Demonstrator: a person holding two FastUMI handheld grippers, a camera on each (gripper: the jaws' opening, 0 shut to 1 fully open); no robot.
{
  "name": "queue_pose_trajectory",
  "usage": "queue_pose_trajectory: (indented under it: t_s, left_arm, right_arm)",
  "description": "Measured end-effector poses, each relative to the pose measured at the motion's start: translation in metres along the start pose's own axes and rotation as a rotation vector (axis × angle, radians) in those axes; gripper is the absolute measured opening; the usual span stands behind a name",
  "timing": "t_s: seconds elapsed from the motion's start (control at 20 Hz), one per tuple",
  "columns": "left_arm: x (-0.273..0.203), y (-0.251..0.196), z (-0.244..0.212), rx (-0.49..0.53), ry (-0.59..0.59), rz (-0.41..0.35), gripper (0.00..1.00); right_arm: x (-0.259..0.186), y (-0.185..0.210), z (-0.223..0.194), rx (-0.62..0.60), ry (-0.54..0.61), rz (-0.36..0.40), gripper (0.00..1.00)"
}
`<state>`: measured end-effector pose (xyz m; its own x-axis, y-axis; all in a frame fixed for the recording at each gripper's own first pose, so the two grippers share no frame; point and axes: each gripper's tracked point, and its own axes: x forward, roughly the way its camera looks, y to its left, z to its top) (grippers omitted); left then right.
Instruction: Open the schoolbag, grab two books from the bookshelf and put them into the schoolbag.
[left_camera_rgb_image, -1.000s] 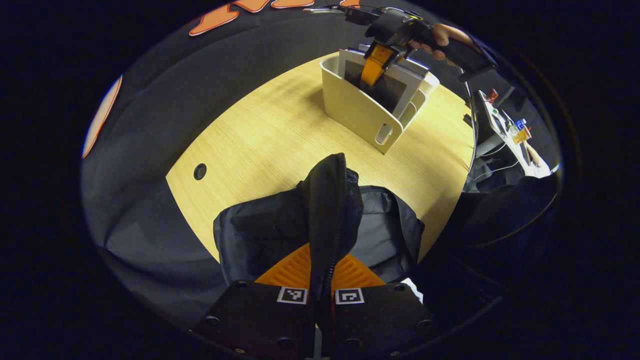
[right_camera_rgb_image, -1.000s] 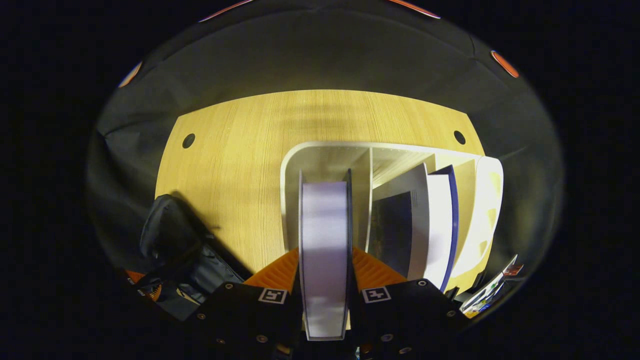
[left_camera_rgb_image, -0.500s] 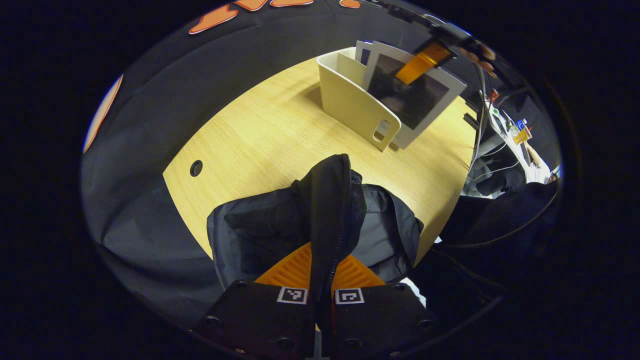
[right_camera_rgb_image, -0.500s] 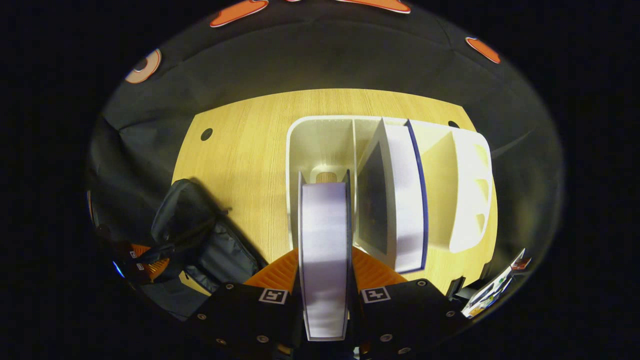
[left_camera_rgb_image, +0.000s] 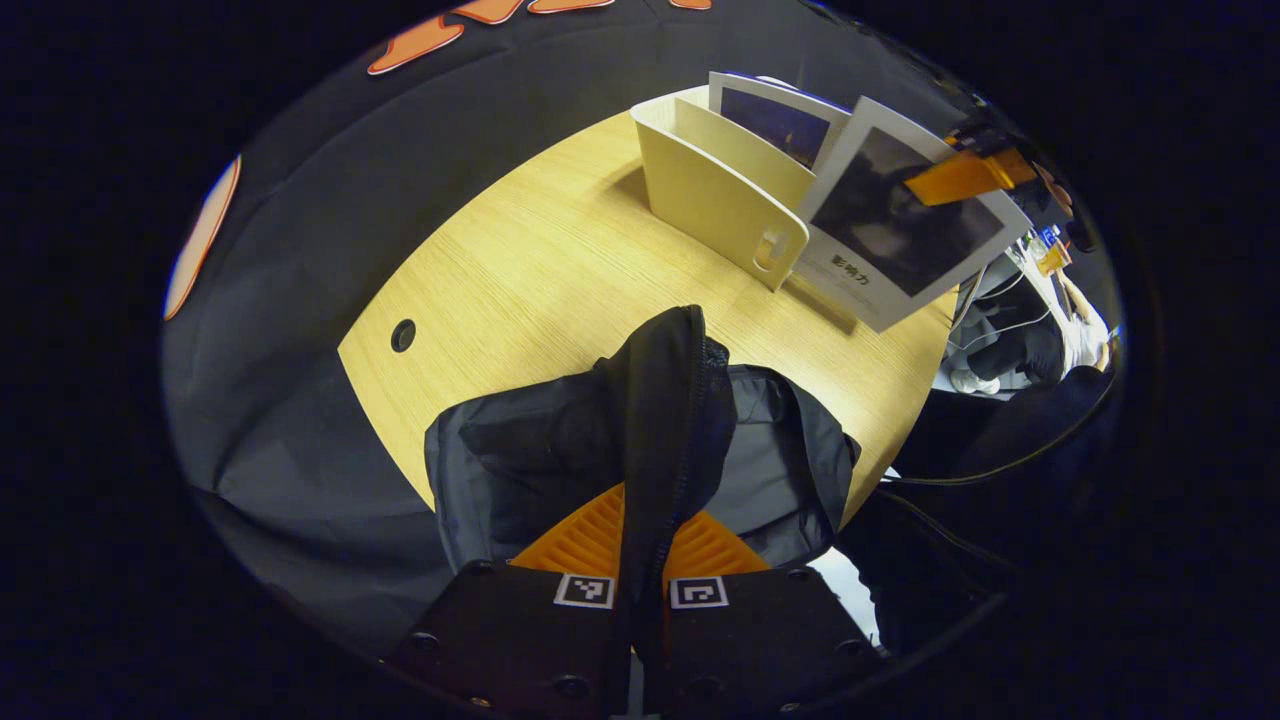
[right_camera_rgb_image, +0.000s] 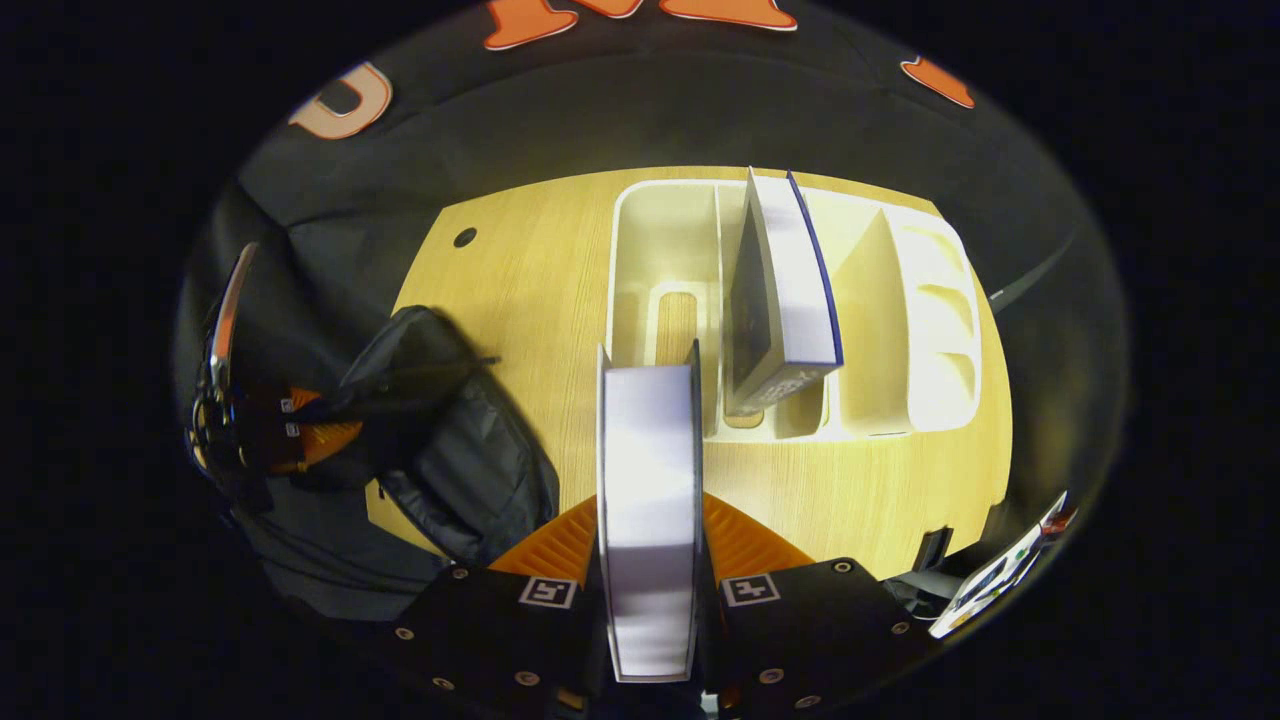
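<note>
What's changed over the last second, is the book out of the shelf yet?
Yes. The right claw, shut on the book, lifted it out of the bookshelf and carried it clear, toward the schoolbag. Unchanged: the left claw keeps holding up the schoolbag's flap; the second book stays in the shelf.

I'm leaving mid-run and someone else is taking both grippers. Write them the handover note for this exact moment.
Left gripper: shut on the schoolbag flap, holding it up; black schoolbag lies open at the wooden table's near edge.
Right gripper: shut on the first book, lifted clear of the bookshelf, in the air beside it.
Second book: upright in the bookshelf's middle slot.
Done: bag opened, first book pulled out.
Left: put the held book into the bag, then fetch and pack the second.
</note>
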<state>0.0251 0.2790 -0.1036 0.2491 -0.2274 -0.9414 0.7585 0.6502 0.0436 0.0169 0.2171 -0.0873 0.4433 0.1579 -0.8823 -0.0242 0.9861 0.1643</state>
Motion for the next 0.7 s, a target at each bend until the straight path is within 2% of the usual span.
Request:
queue_pose_trajectory:
  t_s: [0.1, 0.3, 0.7]
  left_arm:
    - [-0.001, 0.000, 0.002, -0.014, -0.002, 0.005, 0.06]
    - [-0.003, 0.001, 0.007, -0.020, -0.010, -0.009, 0.06]
    - [-0.009, 0.005, 0.028, -0.095, -0.065, -0.039, 0.06]
  right_arm:
    - [-0.008, 0.003, -0.015, -0.001, 0.003, 0.031, 0.38]
    - [-0.020, 0.016, -0.034, 0.054, -0.005, 0.143, 0.38]
    - [-0.014, 0.037, -0.034, 0.175, -0.065, 0.354, 0.38]
